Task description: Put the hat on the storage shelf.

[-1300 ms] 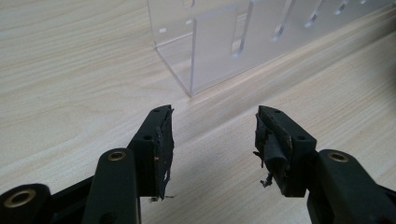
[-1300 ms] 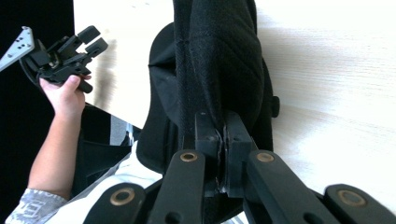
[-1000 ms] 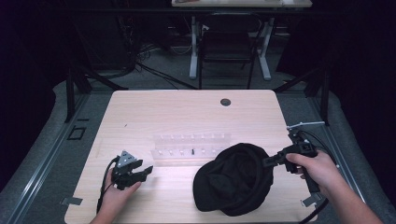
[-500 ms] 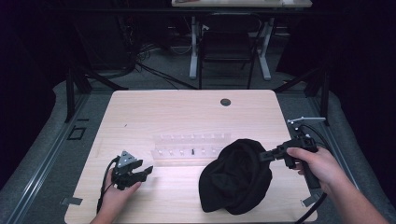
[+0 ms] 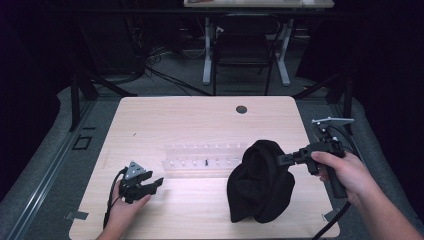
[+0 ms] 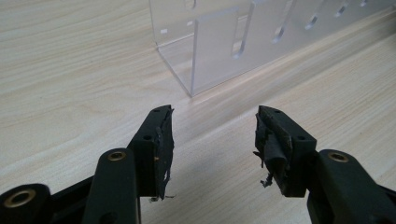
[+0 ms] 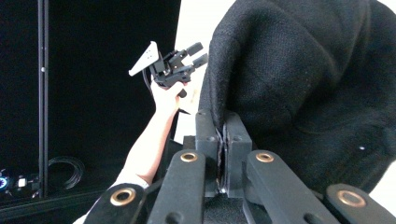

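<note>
A black knit hat [image 5: 260, 182] hangs bunched above the table's front right, its lower part resting on the wood. My right gripper [image 5: 281, 159] is shut on the hat's edge; in the right gripper view the jaws pinch the fabric of the hat [image 7: 299, 79] at the right gripper [image 7: 223, 140]. My left gripper [image 5: 155, 183] rests open on the table at the front left, holding nothing. In the left gripper view the left gripper [image 6: 212, 140] points at the corner of a clear acrylic rack [image 6: 224, 46]. The clear rack [image 5: 202, 155] lies mid-table, just left of the hat.
A round dark grommet hole [image 5: 241, 109] sits near the table's far edge. A chair [image 5: 242, 45] and a second table's legs stand beyond it. Bare wood [image 5: 165, 120] lies behind and left of the rack. The other hand and left gripper [image 7: 170, 63] appear in the right gripper view.
My right gripper has lifted the hat's edge and pulled it up and to the right, so the hat went from lying flat to hanging bunched. The left gripper has not moved.
</note>
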Motion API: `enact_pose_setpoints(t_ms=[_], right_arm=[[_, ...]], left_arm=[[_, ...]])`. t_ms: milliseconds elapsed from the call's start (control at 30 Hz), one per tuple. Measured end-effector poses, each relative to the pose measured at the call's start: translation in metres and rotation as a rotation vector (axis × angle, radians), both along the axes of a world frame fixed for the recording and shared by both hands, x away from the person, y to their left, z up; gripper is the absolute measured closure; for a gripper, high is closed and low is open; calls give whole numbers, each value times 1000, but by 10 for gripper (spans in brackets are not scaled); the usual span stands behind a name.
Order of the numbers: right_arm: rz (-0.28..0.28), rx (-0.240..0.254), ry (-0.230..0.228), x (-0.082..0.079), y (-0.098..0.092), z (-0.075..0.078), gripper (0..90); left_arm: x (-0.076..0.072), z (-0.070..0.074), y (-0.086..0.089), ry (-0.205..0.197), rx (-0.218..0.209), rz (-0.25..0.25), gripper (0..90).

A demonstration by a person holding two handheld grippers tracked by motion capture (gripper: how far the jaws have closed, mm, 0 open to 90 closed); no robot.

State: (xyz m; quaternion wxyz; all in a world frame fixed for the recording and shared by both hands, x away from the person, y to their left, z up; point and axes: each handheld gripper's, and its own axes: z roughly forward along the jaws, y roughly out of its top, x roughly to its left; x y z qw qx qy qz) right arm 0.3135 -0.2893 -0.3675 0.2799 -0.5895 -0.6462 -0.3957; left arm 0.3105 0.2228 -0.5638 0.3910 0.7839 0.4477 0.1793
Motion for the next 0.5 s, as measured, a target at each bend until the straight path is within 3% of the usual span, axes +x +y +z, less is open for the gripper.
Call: enact_pose_setpoints(t_ms=[500], right_arm=[[-64,43,-70,-2,-19,30,878]], left_arm=[[0,0,0,1,-6,6,453]])
